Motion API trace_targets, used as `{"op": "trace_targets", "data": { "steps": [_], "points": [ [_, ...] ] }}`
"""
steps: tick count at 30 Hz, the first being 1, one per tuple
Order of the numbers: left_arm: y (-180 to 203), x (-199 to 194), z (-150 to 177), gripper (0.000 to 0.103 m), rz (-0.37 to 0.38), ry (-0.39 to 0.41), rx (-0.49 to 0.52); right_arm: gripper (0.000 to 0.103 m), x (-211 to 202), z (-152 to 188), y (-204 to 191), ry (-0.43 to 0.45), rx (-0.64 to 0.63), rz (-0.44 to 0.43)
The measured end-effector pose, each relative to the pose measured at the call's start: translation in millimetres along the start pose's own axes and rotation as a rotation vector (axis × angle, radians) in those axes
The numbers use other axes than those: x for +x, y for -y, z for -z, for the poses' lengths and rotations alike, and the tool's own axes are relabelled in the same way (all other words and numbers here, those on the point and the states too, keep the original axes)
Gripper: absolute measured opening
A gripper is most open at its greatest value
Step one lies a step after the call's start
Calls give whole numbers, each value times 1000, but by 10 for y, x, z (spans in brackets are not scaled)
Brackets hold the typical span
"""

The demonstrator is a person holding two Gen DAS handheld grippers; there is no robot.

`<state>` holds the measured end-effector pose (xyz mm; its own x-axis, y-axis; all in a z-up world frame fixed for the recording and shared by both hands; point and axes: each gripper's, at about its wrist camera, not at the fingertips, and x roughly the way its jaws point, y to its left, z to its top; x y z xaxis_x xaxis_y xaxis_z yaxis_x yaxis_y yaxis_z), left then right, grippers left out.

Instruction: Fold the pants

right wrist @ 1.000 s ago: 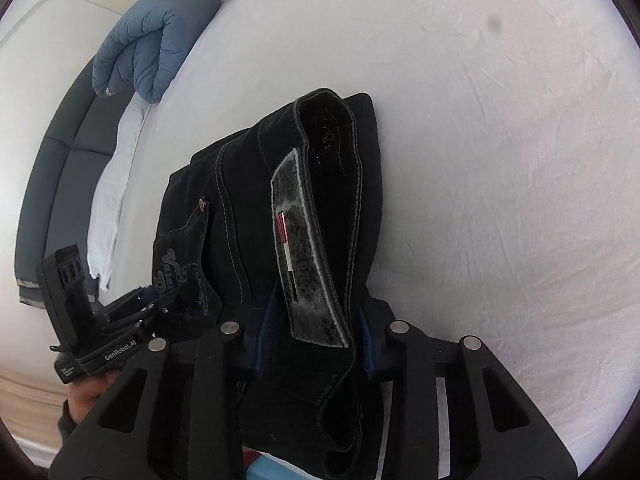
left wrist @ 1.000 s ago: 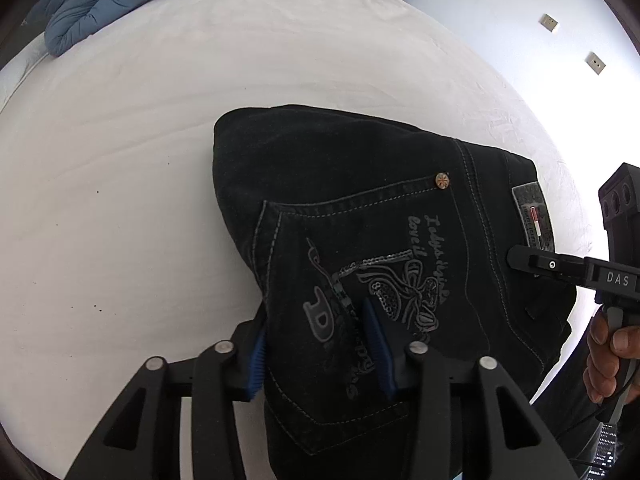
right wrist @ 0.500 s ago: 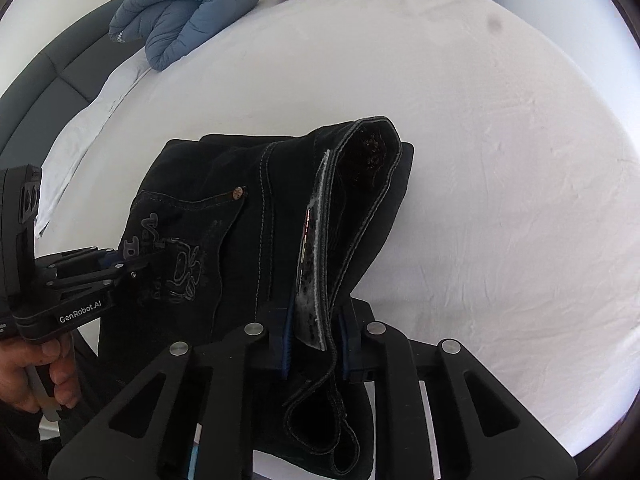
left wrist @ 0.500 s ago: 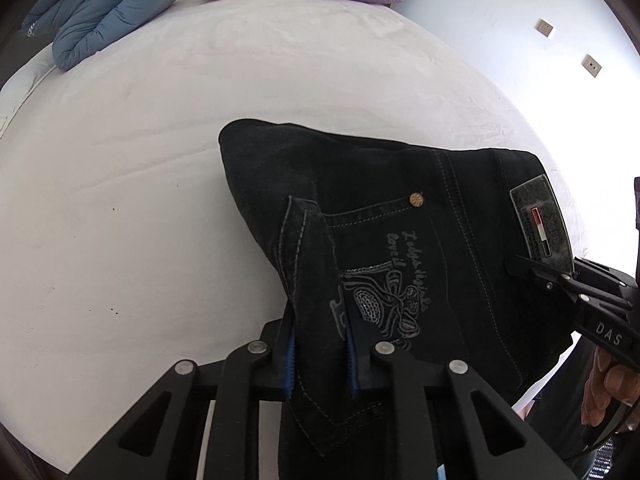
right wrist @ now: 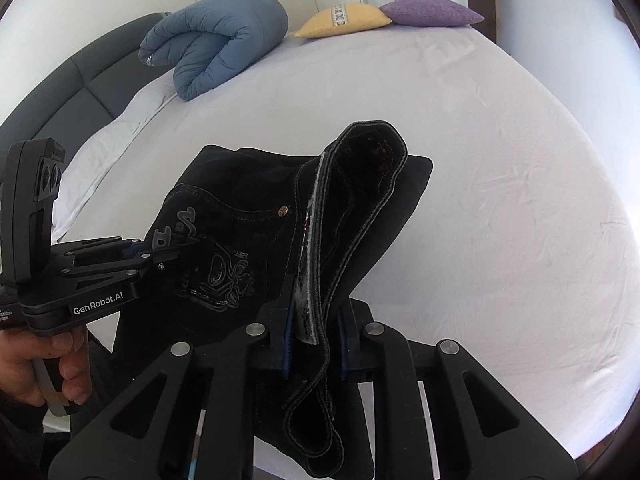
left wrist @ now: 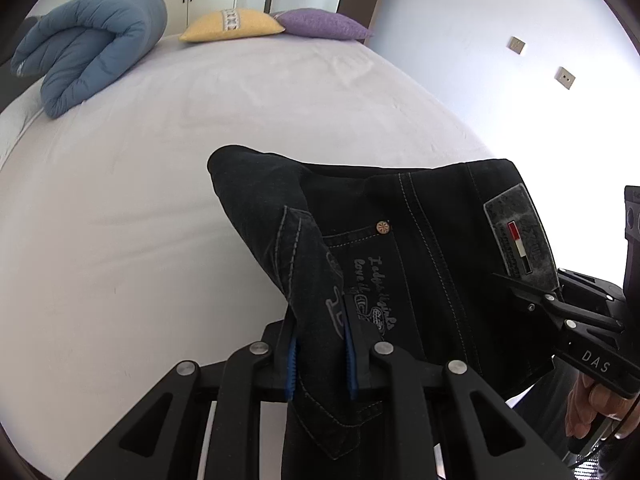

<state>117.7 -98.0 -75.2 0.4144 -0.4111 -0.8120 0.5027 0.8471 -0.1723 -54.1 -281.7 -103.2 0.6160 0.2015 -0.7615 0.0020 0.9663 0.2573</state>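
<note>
The left gripper and right gripper are clamped on the folded black denim pants. The bundle is held above the white bed's near edge. Only setting down seems left.

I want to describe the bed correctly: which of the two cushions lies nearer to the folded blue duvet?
The yellow cushion; the purple cushion lies on its far side from the blue duvet.

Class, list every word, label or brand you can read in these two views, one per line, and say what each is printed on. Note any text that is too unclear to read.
"DAS": on the right gripper.
"GenRobot.AI": on the left gripper.
Script embroidery on the pants pocket: too stylised to read surely.
Waistband patch: red, white and black stripe, lettering unreadable.
</note>
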Motion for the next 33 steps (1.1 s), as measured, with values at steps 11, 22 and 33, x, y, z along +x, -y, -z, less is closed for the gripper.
{"op": "trace_targets", "data": {
  "steps": [11,22,33],
  "points": [
    [142,402,-1089,19,-42,47,73,15,149,-996,944,9,38,-65],
    [-103,1299,-1433,19,-49,-52,54,15,1034,-1432,1758,-86,104,-88],
    [-259,1708,-1176,44,-73,-72,25,46,1513,-1060,2551,-128,229,-157]
  ]
}}
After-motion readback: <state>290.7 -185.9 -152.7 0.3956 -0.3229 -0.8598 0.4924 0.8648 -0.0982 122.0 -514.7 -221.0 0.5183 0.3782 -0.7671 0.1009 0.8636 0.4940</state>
